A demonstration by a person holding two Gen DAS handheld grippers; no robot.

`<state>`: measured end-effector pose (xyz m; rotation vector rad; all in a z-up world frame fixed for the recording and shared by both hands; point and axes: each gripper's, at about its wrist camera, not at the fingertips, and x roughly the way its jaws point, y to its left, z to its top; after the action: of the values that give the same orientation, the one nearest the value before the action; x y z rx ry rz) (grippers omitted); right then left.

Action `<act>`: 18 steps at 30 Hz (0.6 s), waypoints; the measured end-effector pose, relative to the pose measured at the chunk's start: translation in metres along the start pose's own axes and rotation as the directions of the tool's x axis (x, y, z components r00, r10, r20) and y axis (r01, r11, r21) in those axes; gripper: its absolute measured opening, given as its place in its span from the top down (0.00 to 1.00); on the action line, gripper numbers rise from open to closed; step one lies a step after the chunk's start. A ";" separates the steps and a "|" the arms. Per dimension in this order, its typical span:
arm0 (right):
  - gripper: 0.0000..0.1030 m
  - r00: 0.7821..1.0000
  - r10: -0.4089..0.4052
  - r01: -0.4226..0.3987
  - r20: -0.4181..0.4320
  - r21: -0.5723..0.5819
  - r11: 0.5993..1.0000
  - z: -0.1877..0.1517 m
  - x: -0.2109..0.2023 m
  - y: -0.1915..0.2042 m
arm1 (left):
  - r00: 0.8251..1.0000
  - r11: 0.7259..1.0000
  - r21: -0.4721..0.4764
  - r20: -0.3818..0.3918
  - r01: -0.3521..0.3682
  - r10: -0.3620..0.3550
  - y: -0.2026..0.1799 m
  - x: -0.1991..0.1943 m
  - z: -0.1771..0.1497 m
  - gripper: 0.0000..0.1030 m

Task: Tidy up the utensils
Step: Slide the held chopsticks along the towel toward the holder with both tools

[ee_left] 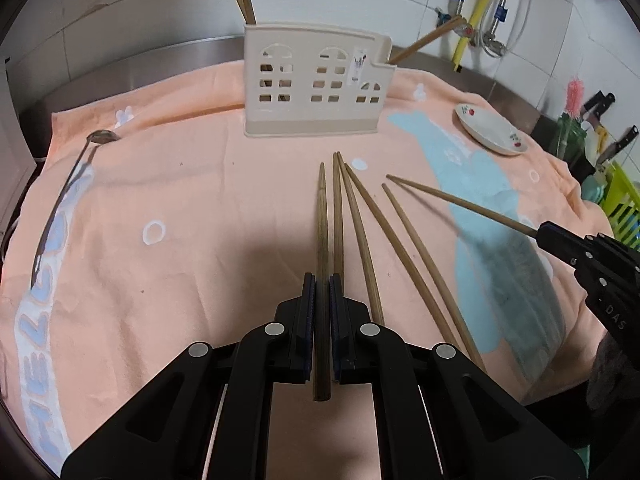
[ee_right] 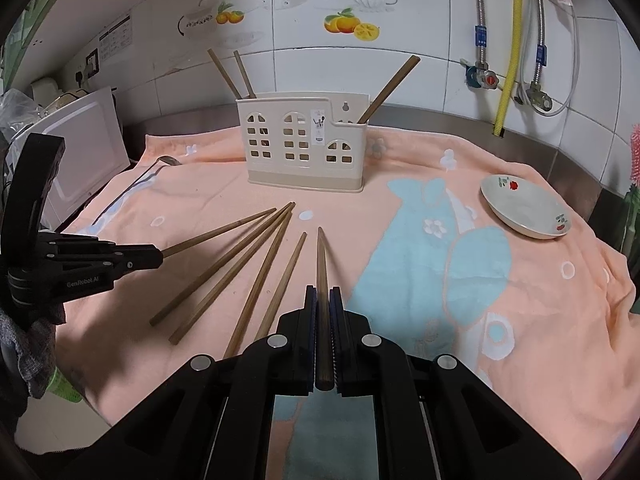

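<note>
A: Holding one chopstick each, then? The left gripper [ee_left: 322, 284] is clenched on a chopstick [ee_left: 322, 216] that runs straight out ahead of it, and the right gripper [ee_right: 323, 294] is clamped on another [ee_right: 321, 256] the same way.

B: Yes, both gripped near the thick end. Four loose chopsticks [ee_right: 224, 264] lie fanned on the orange towel [ee_right: 500, 360] between the two grippers, tips toward the cream holder [ee_right: 304, 148] at the towel's far edge.

A: What could go wrong?

B: My guess: each stick is pinched far from its tip, so it may pivot in the pads and miss a slot. The holder looks light; a sideways knock could tip it. The two sticks might also cross if both head for the same compartment.

A: And the sticks already in it?

B: Two lean out at its left end, one at its right; a new one could jam against them.

A: Anything unclear?

B: The holder's inside is hidden, so I can't tell how the compartments divide. A spoon [ee_left: 68, 184] along the towel's left edge is distorted. The plate [ee_right: 524, 208] near the right edge looks empty.
</note>
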<state>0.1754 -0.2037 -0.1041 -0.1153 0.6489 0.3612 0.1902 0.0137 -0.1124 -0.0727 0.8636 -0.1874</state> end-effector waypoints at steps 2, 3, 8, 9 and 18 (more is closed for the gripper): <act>0.94 1.000 0.003 -0.003 0.005 0.003 1.000 0.003 -0.001 -0.001 | 1.000 1.000 -0.001 0.025 0.000 0.000 0.000 -0.007 0.004 0.94; 0.94 1.000 0.007 -0.007 0.008 0.007 1.000 0.006 -0.001 -0.002 | 0.999 1.000 -0.001 0.037 0.000 0.000 0.000 -0.010 0.006 0.94; 0.94 0.999 0.021 -0.021 0.040 0.003 1.000 0.024 -0.005 -0.002 | 0.996 1.000 0.015 0.092 0.015 -0.017 -0.005 -0.024 0.018 0.94; 0.94 0.999 0.024 -0.024 0.045 0.000 1.000 0.028 -0.006 -0.002 | 0.995 1.000 0.018 0.099 0.017 -0.019 -0.006 -0.026 0.021 0.94; 0.94 0.996 0.064 -0.064 0.059 -0.018 0.998 0.063 0.005 0.004 | 0.992 0.999 0.020 0.120 0.026 -0.028 -0.003 -0.032 0.041 0.94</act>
<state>0.2139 -0.1851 -0.0569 -0.0987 0.5921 0.4301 0.2001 0.0166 -0.0614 -0.0772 0.7408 -0.2141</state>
